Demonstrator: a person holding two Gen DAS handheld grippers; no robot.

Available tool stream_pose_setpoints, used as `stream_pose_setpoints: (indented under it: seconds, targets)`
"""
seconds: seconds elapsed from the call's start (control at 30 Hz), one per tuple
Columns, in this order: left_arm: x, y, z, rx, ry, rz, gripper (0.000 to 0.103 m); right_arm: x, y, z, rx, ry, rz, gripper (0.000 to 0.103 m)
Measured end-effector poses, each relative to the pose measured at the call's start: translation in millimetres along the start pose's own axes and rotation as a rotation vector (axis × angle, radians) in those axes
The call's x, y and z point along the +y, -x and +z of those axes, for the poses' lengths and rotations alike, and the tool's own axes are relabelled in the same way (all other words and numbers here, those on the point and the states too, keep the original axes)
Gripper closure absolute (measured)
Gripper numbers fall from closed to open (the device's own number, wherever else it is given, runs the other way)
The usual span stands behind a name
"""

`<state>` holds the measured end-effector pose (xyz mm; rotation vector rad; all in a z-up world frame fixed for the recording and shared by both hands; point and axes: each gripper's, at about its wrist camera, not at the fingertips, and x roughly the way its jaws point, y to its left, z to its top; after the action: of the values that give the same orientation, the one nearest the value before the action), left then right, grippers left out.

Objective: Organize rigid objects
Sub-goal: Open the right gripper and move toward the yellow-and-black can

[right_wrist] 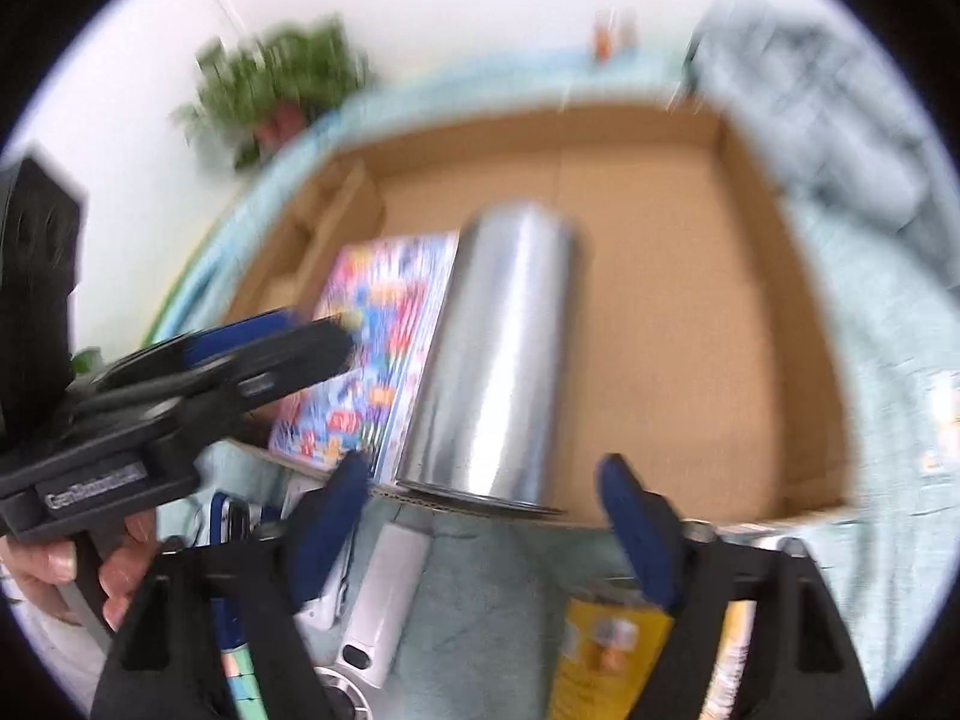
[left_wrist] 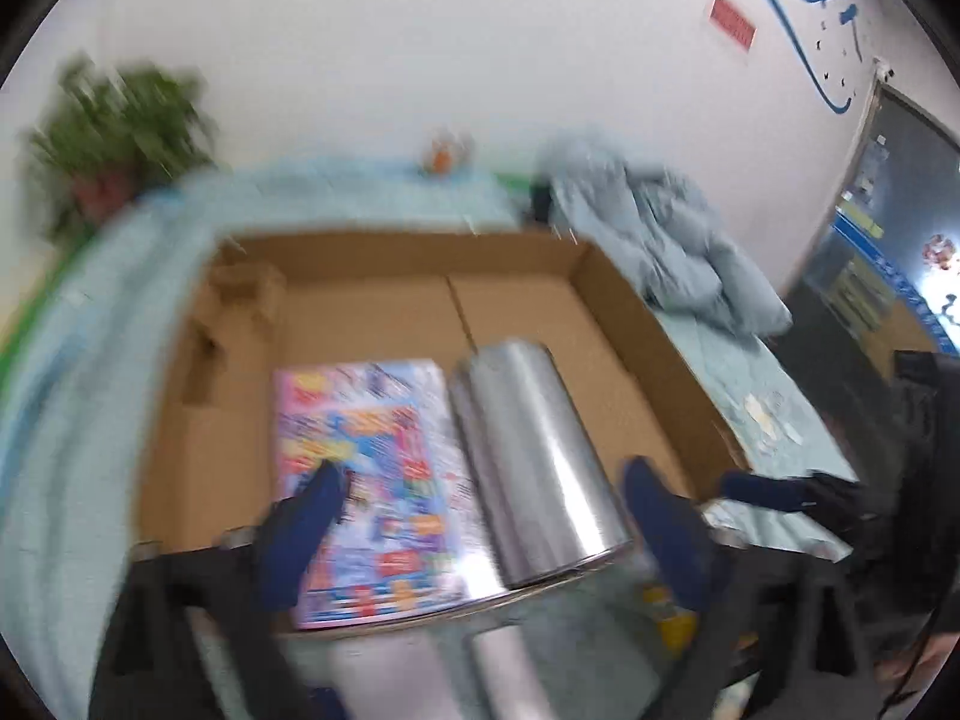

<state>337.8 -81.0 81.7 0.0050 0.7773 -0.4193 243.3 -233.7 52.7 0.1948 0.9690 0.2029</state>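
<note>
Both frames motion-blurred. Nearest, on the light-blue cloth (right_wrist: 480, 600) in front of the box: a white device (right_wrist: 384, 600), a yellow packet (right_wrist: 606, 654) and some smaller items too blurred to name.

Right gripper (right_wrist: 483, 480) hangs over the box's near edge, jaws spread wide, nothing between them — the silver cylinder's end sits just beyond the gap. Left gripper (left_wrist: 480, 486) also spread wide and empty; in the right wrist view it comes in from the left, a hand (right_wrist: 78, 570) on its grip, tips over the book.

Cardboard box (left_wrist: 630, 324) is shallow and open-topped. Inside, at the near left: colourful book (left_wrist: 366, 480) lying flat, silver cylinder (left_wrist: 534, 462) on its side just beside it on the right, touching or nearly so. Rest of the box floor bare cardboard, with a cardboard insert (left_wrist: 240, 312) in the far-left corner.

Beyond the box — crumpled blue fabric (left_wrist: 672, 240) to the right, a potted plant (left_wrist: 120, 138) at far left, a small orange object (left_wrist: 441, 150) against the white wall (left_wrist: 420, 30).
</note>
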Motion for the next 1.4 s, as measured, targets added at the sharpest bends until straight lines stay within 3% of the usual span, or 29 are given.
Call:
stream_pose_setpoints:
  seconds: [0.03, 0.07, 0.13, 0.2, 0.3, 0.47, 0.53, 0.6, 0.7, 0.83, 0.97, 1.13, 1.3, 1.4]
  targets:
    - [-3, 26, -10, -0.085, -0.027, 0.044, 0.0, -6, 18, -8, -0.05, -0.004, -0.014, 0.017]
    - [-5, 38, -15, -0.112, -0.044, 0.059, 0.0, -11, 30, -16, -0.091, -0.01, -0.028, 0.016]
    - [-10, 60, -30, -0.131, -0.068, 0.075, 0.0, -26, 50, -35, -0.133, -0.029, -0.059, 0.016]
    - [-7, 77, -46, -0.133, -0.028, 0.072, 0.0, -43, 57, -53, -0.123, -0.054, -0.081, 0.016]
    - [1, 93, -67, -0.118, 0.05, 0.047, 0.0, -59, 47, -73, -0.03, -0.057, -0.111, 0.016]
    - [7, 97, -94, -0.047, 0.098, 0.021, 0.0, -71, 23, -91, 0.079, -0.097, -0.079, 0.017]
    - [6, 99, -103, -0.028, 0.114, -0.016, 0.0, -64, 14, -90, 0.093, -0.087, -0.075, 0.017]
    - [3, 98, -109, 0.008, 0.146, -0.063, 0.0, -56, 8, -89, 0.103, -0.059, -0.127, 0.023]
    - [-2, 102, -117, 0.029, 0.172, -0.104, 0.001, -48, 7, -91, 0.1, -0.029, -0.189, 0.024]
    - [-16, 104, -123, 0.061, 0.162, -0.17, 0.001, -30, 16, -113, 0.102, 0.036, -0.221, 0.024]
    - [-37, 99, -131, 0.138, 0.15, -0.291, 0.001, -21, 36, -144, 0.123, 0.042, -0.179, 0.024]
    - [-72, 84, -155, 0.272, 0.128, -0.425, 0.001, -25, 63, -182, 0.146, -0.045, -0.13, 0.023]
    - [-99, 70, -186, 0.401, 0.113, -0.481, 0.002, -24, 78, -205, 0.202, -0.08, 0.065, 0.022]
    - [-101, 63, -199, 0.434, 0.143, -0.486, 0.002, -37, 83, -210, 0.231, -0.141, 0.187, 0.022]
